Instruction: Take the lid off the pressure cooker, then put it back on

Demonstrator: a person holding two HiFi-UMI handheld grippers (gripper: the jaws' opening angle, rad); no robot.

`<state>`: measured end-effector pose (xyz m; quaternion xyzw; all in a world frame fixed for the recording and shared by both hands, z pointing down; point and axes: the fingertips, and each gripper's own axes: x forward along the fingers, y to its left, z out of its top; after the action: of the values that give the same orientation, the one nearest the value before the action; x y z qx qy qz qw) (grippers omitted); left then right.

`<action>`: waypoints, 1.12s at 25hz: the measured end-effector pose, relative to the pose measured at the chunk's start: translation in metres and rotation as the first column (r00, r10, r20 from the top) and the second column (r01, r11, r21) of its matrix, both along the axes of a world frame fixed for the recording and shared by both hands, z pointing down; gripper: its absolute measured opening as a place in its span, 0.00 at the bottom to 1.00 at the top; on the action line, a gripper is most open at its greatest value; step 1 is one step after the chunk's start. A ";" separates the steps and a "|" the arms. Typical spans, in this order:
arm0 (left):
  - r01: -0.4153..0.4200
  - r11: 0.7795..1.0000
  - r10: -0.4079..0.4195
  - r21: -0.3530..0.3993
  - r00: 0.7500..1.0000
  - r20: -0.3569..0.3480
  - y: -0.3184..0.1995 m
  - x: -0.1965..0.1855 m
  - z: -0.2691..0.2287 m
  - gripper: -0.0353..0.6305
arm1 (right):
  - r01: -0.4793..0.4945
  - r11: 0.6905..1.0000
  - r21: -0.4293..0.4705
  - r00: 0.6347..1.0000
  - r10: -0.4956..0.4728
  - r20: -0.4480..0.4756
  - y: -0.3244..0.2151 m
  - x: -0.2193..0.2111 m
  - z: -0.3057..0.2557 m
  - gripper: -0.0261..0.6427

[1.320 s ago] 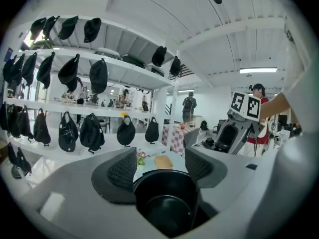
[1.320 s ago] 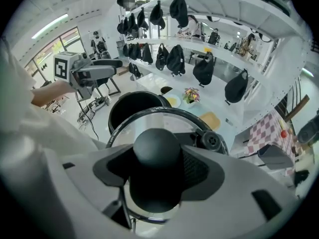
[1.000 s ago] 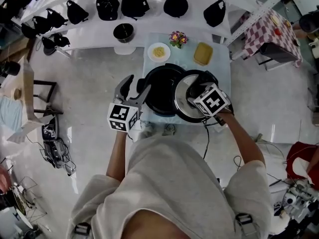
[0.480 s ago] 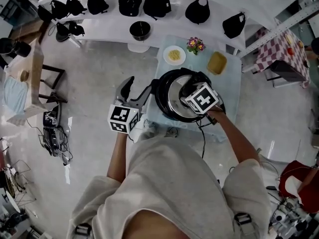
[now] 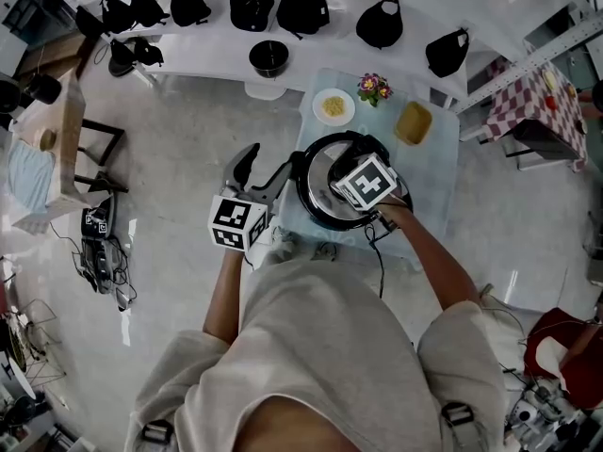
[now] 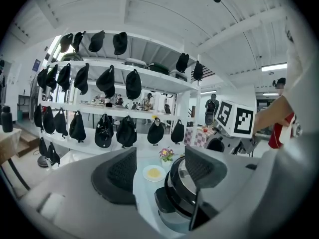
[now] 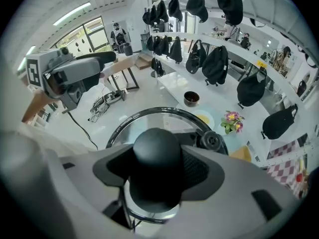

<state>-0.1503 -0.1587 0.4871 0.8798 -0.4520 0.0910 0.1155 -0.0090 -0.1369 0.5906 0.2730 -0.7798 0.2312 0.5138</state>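
Note:
The black pressure cooker (image 5: 316,213) stands on a small glass table (image 5: 433,191). Its steel lid (image 5: 325,179) lies over the cooker's mouth; I cannot tell whether it is fully seated. My right gripper (image 5: 356,192) points steeply down, shut on the lid's black knob (image 7: 157,151), with a pad pressed on each side. The lid's rim (image 7: 124,123) shows around the knob. My left gripper (image 5: 265,166) is open and holds nothing, just left of the cooker. In the left gripper view the cooker (image 6: 177,203) sits low between the left gripper's (image 6: 159,171) two fingers, beyond their tips.
Behind the cooker on the table are a white plate of yellow food (image 5: 333,106), a small pot of flowers (image 5: 374,87) and a yellow item (image 5: 413,122). A black bowl (image 5: 268,57) and several black caps sit on the white shelf beyond. Cables lie on the floor at left (image 5: 99,252).
The right gripper has carried the lid leftward from beside the open pot to over its mouth. The left gripper stays open beside the cooker's left edge.

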 end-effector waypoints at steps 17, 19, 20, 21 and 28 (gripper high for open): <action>-0.017 1.000 0.017 -0.013 1.000 0.004 -0.002 0.013 0.007 0.49 | -0.014 0.999 -0.052 0.998 0.017 0.061 -0.007 -0.015 0.020 0.44; -0.023 1.000 0.023 -0.015 1.000 0.005 -0.002 0.016 0.009 0.49 | -0.001 0.998 -0.057 0.998 0.005 0.061 -0.008 -0.015 0.020 0.45; -0.026 1.000 0.026 -0.015 1.000 0.006 -0.002 0.017 0.009 0.49 | 0.005 0.998 -0.060 0.998 -0.001 0.056 -0.007 -0.015 0.020 0.45; -0.029 0.999 0.029 -0.014 1.000 0.005 -0.002 0.019 0.009 0.49 | 0.011 0.998 -0.059 0.999 -0.008 0.052 -0.007 -0.015 0.021 0.45; -0.035 0.999 0.035 -0.012 0.999 0.006 -0.003 0.022 0.008 0.49 | 0.067 0.996 -0.060 0.996 -0.064 0.054 -0.002 -0.015 0.022 0.45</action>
<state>-0.1283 -0.1621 0.4955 0.8866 -0.4363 0.0985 0.1177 -0.0238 -0.1393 0.6129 0.2250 -0.7939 0.2453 0.5088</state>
